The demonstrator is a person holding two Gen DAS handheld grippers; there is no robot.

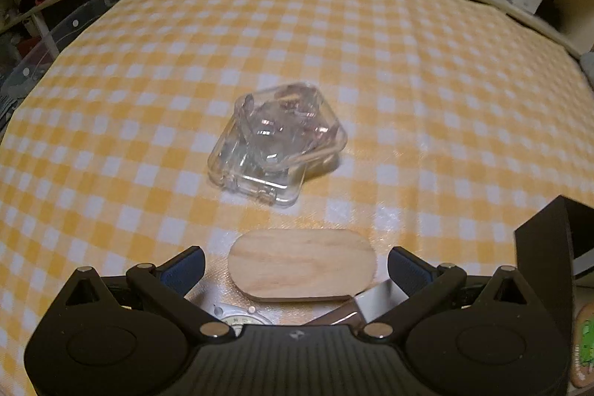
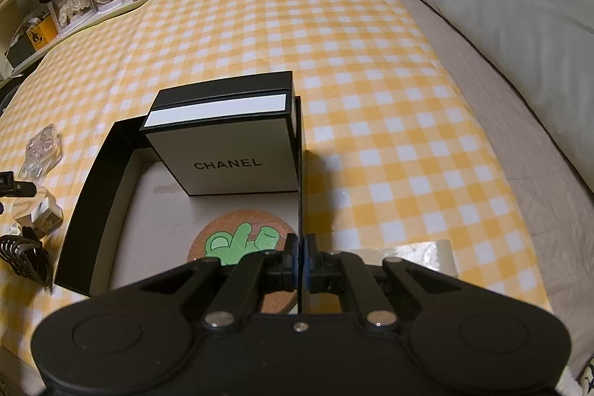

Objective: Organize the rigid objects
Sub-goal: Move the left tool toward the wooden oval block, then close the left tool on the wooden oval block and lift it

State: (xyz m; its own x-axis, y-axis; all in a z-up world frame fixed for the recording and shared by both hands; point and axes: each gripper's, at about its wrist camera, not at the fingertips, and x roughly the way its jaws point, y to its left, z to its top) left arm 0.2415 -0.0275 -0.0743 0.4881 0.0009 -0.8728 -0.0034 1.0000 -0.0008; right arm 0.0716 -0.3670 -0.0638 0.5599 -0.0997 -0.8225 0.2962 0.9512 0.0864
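Open black box [image 2: 92, 195], pale floor, on the checked cloth: inside, a white box [image 2: 230, 151] (lettered CHANEL, black-edged) at the far right corner, and a cork coaster [image 2: 237, 240] with a green figure lying flat. Outside, left: clear plastic case [image 1: 276, 140], flat rounded wooden piece [image 1: 302, 264] nearer.

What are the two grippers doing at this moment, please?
Left gripper: open, holding nothing, wooden piece between its fingers.
Right gripper: closed on the black box wall.
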